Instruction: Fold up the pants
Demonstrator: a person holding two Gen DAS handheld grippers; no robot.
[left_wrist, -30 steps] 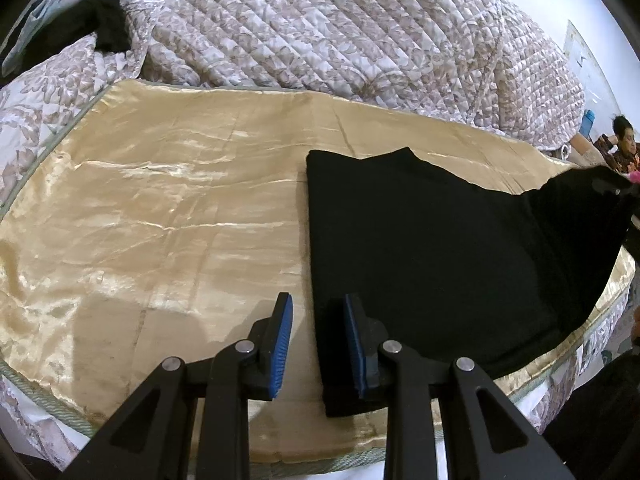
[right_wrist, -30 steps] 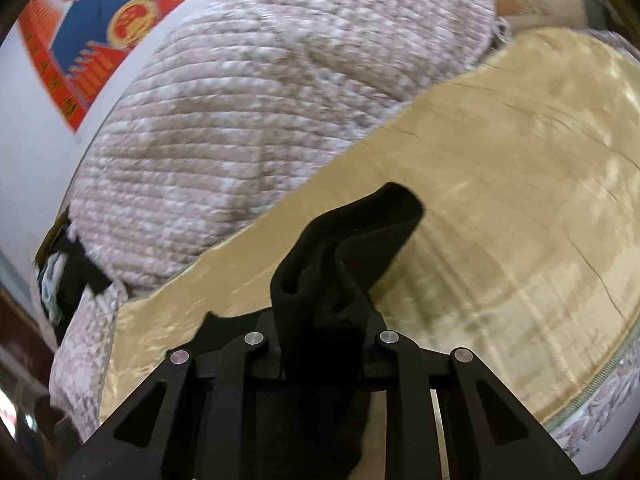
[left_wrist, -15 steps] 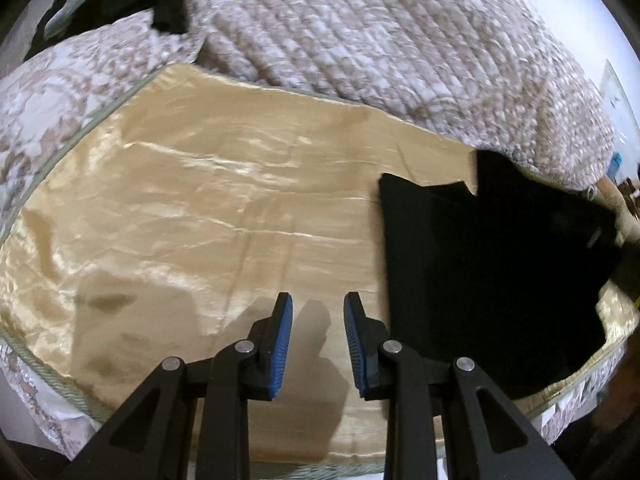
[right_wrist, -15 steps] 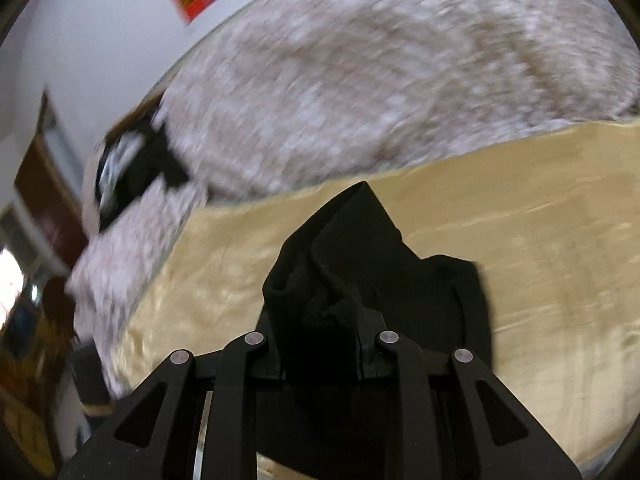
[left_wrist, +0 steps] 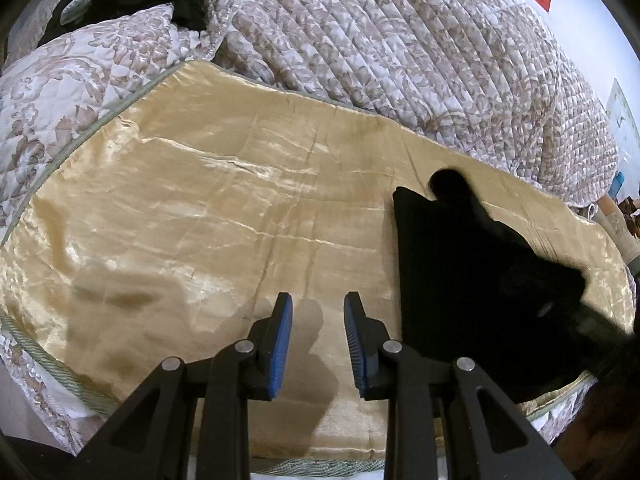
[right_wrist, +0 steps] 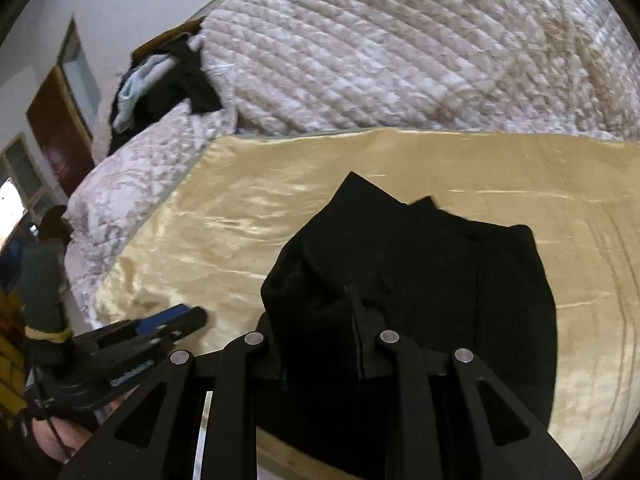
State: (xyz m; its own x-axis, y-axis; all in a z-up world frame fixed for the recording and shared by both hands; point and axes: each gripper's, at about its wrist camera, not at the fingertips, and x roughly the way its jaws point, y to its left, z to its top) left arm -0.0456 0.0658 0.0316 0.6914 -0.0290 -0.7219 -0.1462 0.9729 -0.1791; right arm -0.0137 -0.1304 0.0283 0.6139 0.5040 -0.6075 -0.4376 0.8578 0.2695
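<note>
The black pants (left_wrist: 472, 288) are lying on the gold satin cover (left_wrist: 224, 208) of the bed, toward its near edge, with the quilted floral blanket (left_wrist: 400, 40) heaped behind. They are already doubled into a compact block. The right claw (right_wrist: 320, 344) is gripping one end of the fabric: its jaws are buried in a bunched black wad that rises in front of the camera, with the rest of the garment spreading flat beyond. The left claw (left_wrist: 316, 344) is empty, its blue pads (left_wrist: 280, 344) standing a little apart over bare satin just beside the pants' straight left edge. In the right wrist view it is reaching in low from the side, near the cover.

It looks to me as though the person is carrying the held end across to lay another fold. To do that well, I would say the right claw needs to keep the end taut and lift only enough to clear the layer beneath, so the lower layers are not dragged out of line on the slippery satin. The held edge should land square with the far edge rather than skewed. The free left claw seems well placed to press down on the near edge and anchor the stack while the fold comes over. The bunching at the grip is the risk; shaking it flat before release would keep the fold from lumping.
</note>
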